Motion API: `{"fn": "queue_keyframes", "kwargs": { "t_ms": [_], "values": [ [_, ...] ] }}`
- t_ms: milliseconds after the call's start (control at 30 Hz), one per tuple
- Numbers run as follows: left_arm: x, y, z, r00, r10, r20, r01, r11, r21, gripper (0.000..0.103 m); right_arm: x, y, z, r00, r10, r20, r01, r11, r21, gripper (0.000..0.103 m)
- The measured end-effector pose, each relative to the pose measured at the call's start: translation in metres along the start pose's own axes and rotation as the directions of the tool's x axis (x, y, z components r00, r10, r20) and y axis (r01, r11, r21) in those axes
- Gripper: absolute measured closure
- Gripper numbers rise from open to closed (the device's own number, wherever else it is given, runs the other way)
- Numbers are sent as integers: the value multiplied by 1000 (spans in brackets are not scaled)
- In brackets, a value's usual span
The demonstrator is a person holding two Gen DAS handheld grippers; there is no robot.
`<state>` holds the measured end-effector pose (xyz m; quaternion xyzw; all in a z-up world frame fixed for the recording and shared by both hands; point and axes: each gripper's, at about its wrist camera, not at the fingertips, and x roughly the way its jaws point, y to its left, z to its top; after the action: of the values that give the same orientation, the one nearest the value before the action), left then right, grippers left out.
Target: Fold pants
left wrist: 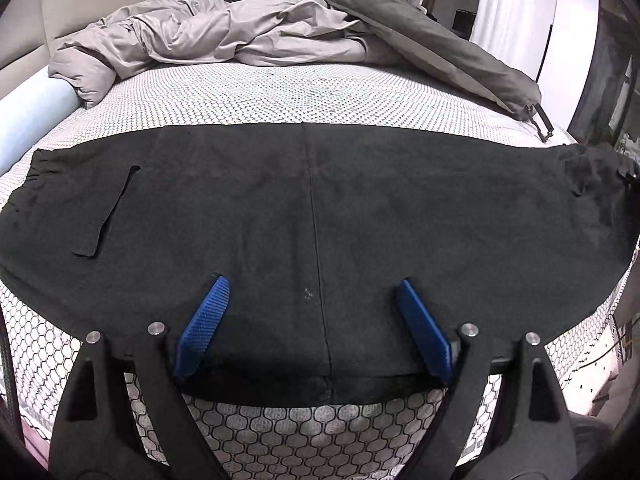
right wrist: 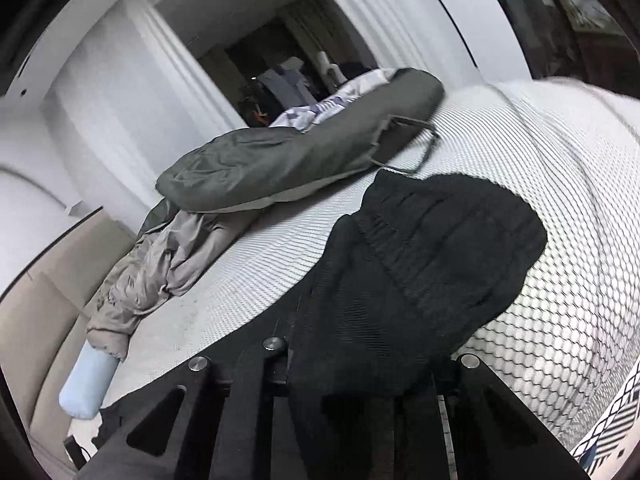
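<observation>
Black pants (left wrist: 360,200) lie spread flat across the near part of the mattress (left wrist: 280,92), a pocket flap (left wrist: 108,216) towards the left and a seam running down the middle. My left gripper (left wrist: 312,282) hovers over their near edge, open, its blue pads (left wrist: 204,320) wide apart with nothing gripped. In the right wrist view one end of the pants (right wrist: 432,248), with a gathered elastic band (right wrist: 384,240), rises off the mattress (right wrist: 580,200) and drapes over my right gripper (right wrist: 360,364). Its fingertips are hidden under the cloth, shut on it.
A crumpled grey duvet (left wrist: 200,36) and a dark olive padded cover (left wrist: 420,40) with a strap buckle (left wrist: 540,120) fill the far half of the bed. A pale blue roll (left wrist: 28,120) lies along the left edge. White curtains hang behind.
</observation>
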<state>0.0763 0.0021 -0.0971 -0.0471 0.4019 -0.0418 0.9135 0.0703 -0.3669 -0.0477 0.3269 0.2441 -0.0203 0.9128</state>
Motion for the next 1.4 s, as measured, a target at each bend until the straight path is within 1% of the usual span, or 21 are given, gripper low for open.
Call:
{"fn": "queue_keyframes", "kwargs": {
  "t_ms": [67,167,233,267,300,400,500,667,700,733,833,967,1033,1100,1167,1233,1267,1300,1333,1367,1400],
  "values": [
    [0,2,0,1000,-5,1,5,1000,1,18,0,1,-2,1000,-12,-5,12,1000,-9,86],
    [-1,3,-2,1000,-10,1,10,1000,8,17,6,-27,-6,993,-105,-53,107,994,34,85],
    [-1,4,-2,1000,-15,2,15,1000,18,16,15,-59,-10,976,-177,-126,186,980,66,74],
    [0,4,-3,1000,-14,3,14,1000,25,16,19,-76,-13,967,-179,-183,196,977,79,71],
    [0,4,-3,1000,-12,2,12,1000,28,15,20,-91,-17,968,-130,-215,157,981,112,66],
    [2,5,-1,1000,-12,1,12,999,34,13,-4,-116,-20,983,-10,-181,51,974,223,55],
    [3,5,-1,1000,-5,-2,5,1000,28,12,-23,-131,-18,991,39,-128,-1,958,286,37],
    [4,5,1,1000,5,-4,-5,1000,15,11,1,-146,-23,983,147,-111,-98,928,361,36],
    [4,6,1,1000,1,-4,-1,1000,10,11,8,-145,-23,986,135,-94,-92,927,362,43],
    [4,7,1,1000,-5,-3,5,1000,4,11,12,-141,-21,993,90,-73,-59,938,341,67],
    [4,9,3,1000,-8,-8,8,1000,2,11,13,-117,-14,999,36,-38,-25,965,259,84],
    [1,14,5,1000,-5,-15,5,1000,-9,11,-8,-54,-1,999,37,24,-39,996,86,88],
    [-3,20,4,1000,-7,-14,7,1000,-21,11,-13,-14,3,996,90,28,-91,996,21,88],
    [-8,27,2,1000,-1,-10,0,999,-34,11,-10,40,1,986,166,-4,-166,984,-68,88],
    [-14,37,-2,1000,9,-5,-9,999,-51,11,4,105,-15,965,248,-83,-259,952,-164,88],
    [-19,47,-4,1000,20,-3,-20,998,-66,11,21,158,-37,926,332,-177,-367,904,-221,86],
    [-22,52,-5,1000,26,-3,-26,997,-74,11,31,188,-54,893,376,-248,-433,867,-246,84],
    [-26,59,-7,999,35,-4,-35,996,-84,11,43,211,-72,854,400,-333,-491,832,-259,71],
    [-29,63,-9,999,39,-5,-40,995,-89,11,56,233,-96,788,407,-462,-561,783,-268,50],
    [-32,67,-10,999,40,-6,-40,995,-91,11,65,244,-112,753,388,-532,-587,761,-276,43],
    [-35,72,-12,999,43,-6,-43,995,-94,11,71,249,-131,730,356,-583,-598,746,-294,37]
  ]
}}
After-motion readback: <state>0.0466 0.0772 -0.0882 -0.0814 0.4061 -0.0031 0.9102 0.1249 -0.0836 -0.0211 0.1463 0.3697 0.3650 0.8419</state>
